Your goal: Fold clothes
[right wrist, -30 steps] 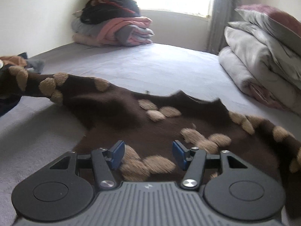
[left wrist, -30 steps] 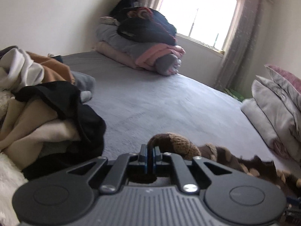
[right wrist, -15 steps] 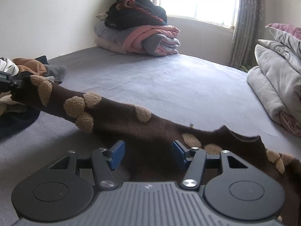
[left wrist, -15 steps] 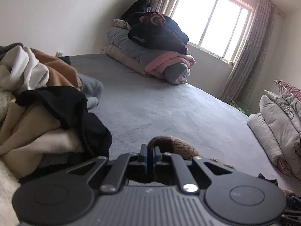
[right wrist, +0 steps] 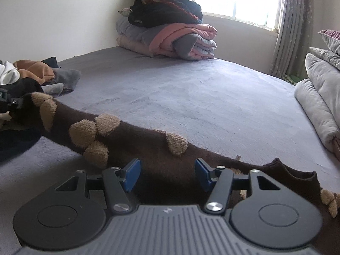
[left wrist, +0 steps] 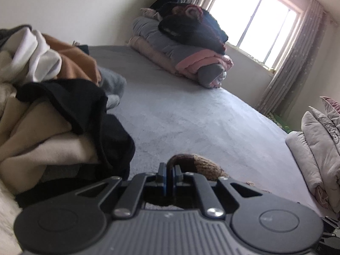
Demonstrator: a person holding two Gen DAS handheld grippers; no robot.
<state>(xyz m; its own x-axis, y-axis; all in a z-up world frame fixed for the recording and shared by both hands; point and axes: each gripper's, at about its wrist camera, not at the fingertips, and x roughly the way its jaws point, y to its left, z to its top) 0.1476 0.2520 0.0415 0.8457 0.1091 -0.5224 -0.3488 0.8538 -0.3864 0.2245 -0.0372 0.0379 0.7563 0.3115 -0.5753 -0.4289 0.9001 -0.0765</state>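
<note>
Ahead of me the grey bedspread [right wrist: 191,97] lies open. Loose clothes heap [left wrist: 42,106] blocks left; pillows [right wrist: 318,97] block right.

Both grippers [left wrist: 169,177] [right wrist: 167,175] are black with ribbed grey bodies, silver screws and seemingly blue-padded jaws.

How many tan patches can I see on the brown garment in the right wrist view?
6 on the brown garment: one by the left gripper, a cluster of three mid-sleeve, one further right, one at the far right edge. More may be hidden behind the right gripper.
</note>
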